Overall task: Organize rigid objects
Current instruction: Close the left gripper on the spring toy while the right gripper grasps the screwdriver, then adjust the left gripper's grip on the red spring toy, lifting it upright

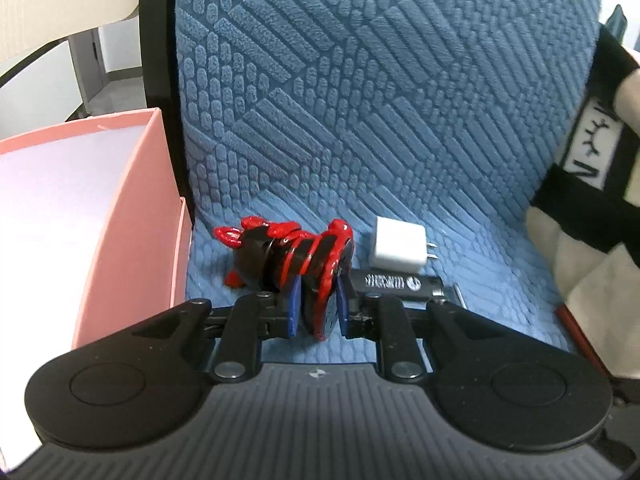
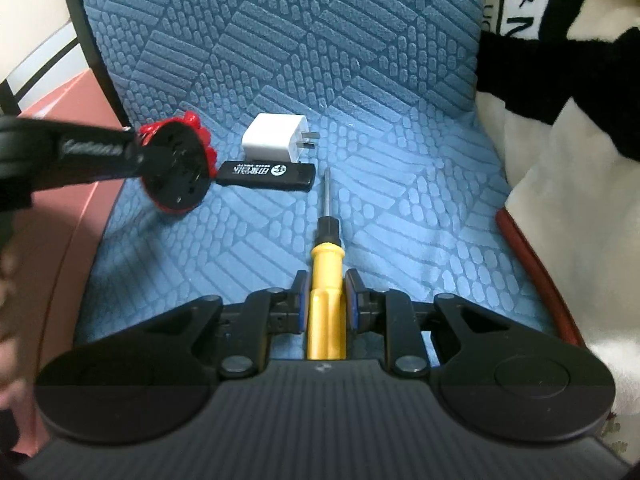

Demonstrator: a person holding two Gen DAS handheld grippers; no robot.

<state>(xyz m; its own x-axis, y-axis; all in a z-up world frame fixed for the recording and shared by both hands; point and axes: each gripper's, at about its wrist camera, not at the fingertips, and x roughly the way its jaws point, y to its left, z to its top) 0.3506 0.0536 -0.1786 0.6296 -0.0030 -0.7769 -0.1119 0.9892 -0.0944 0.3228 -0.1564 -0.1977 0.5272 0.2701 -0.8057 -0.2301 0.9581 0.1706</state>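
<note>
A red-and-black segmented toy point(image 1: 280, 252) lies on the blue textured seat cushion point(image 1: 400, 120). My left gripper point(image 1: 318, 304) is shut on the toy's near end, its blue pads pressing a red-rimmed disc. In the right wrist view the same toy point(image 2: 176, 168) hangs at the end of that gripper, on the left. A screwdriver point(image 2: 326, 256) with a yellow handle points away along the cushion, and my right gripper point(image 2: 327, 300) is shut on its handle. A white plug charger point(image 2: 276, 142) and a black stick-shaped device point(image 2: 266, 174) lie side by side beyond it.
An open pink box point(image 1: 132, 200) with a white inside stands against the cushion's left edge. A black-and-white plush blanket point(image 2: 560, 120) is heaped along the right, over a red rim point(image 2: 536, 264). The cushion's backrest rises behind the objects.
</note>
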